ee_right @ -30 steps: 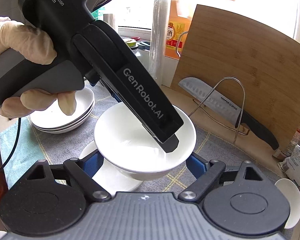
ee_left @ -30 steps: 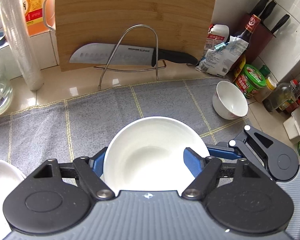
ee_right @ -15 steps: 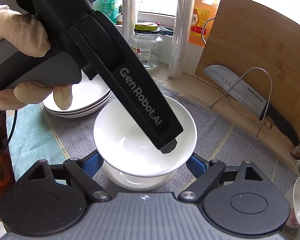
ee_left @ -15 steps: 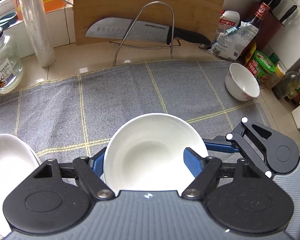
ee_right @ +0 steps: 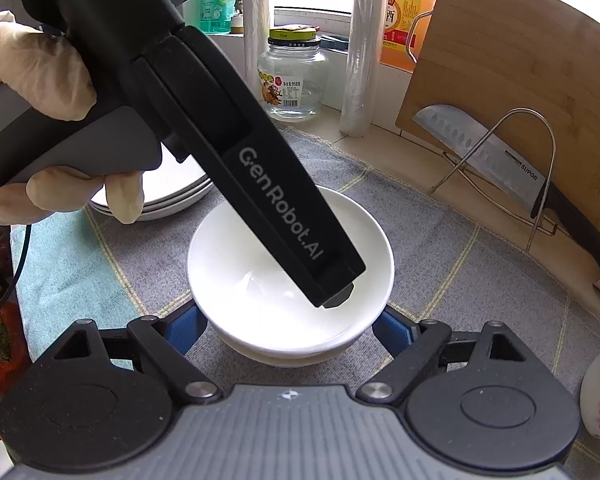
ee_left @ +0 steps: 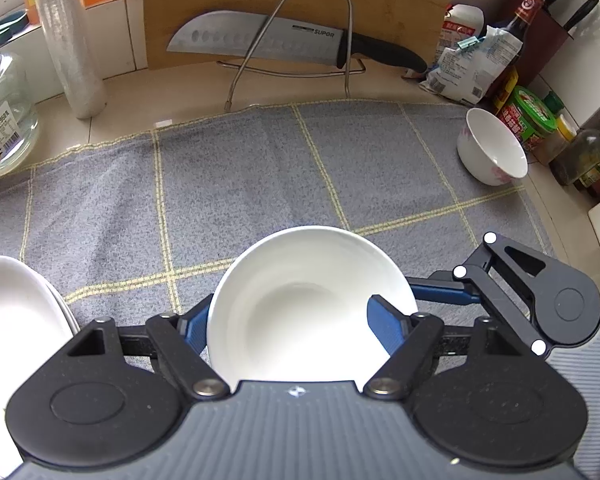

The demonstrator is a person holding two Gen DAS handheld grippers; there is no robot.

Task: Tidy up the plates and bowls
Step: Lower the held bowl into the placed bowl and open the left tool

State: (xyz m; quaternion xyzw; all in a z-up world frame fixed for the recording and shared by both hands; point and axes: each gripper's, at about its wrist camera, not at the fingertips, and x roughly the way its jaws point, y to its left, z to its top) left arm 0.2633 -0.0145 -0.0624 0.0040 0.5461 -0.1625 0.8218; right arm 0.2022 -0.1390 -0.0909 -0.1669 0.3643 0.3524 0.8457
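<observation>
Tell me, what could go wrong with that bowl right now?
The left gripper pinches the white bowl by one edge, so it might tilt or slip onto the grey cloth. The right gripper waits open around it, and closing carelessly could knock the bowl or bump the other tool.

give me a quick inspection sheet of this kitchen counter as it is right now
surface: grey checked cloth over a beige counter.
job's things: white bowl gripped at its rim, one finger inside; plate stack left; patterned bowl right.
clutter: knife on a wire rack, cutting board, glass jar, sauce bottles.
grippers: left gripper closed on the white bowl; right gripper open, jaws either side of it.
cables: thin black cable at left edge.
surroundings: tiled wall, window ledge.
</observation>
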